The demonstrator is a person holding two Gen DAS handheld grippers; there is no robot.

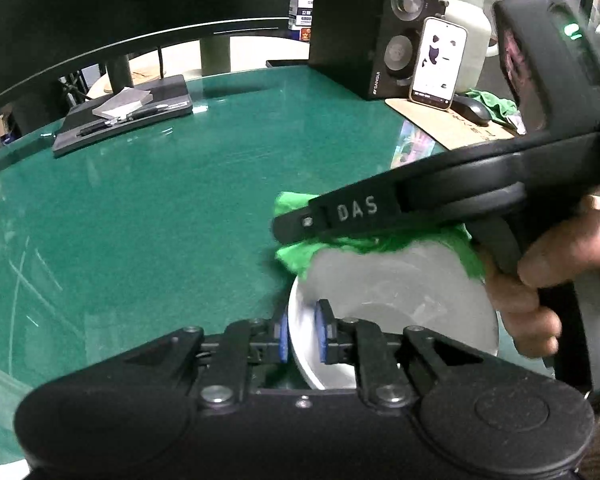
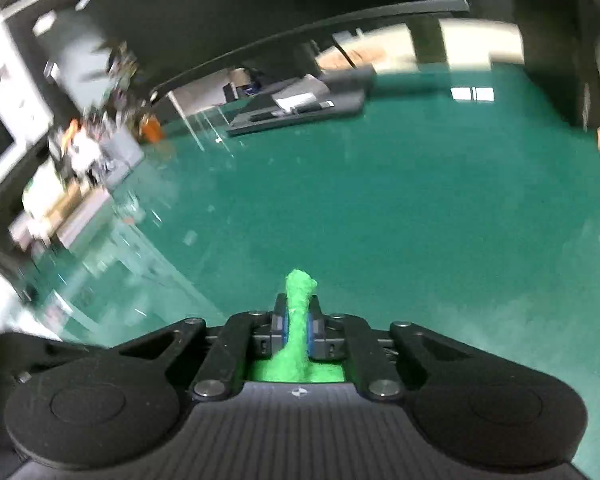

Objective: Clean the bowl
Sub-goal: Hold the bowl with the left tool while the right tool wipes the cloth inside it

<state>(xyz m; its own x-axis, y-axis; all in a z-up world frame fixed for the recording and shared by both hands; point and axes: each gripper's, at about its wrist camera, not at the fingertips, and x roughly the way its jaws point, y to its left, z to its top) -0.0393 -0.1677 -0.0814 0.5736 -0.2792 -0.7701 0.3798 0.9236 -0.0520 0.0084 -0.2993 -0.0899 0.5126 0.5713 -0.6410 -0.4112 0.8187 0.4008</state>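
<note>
- You are in the wiping step: your left claw (image 1: 303, 334) is pinching the near rim of the white bowl (image 1: 396, 300), tilting it above the green bench (image 1: 180, 208).
- Your right claw (image 2: 296, 326) is clamping the green cloth (image 2: 298, 320) tight and, in the left wrist view, pressing it against the bowl's far rim.
- Next, judging by this, you are needing a sweep around the inner wall while bracing the bowl.
- Your right hand (image 1: 560, 276) is reaching across from the right.
</note>
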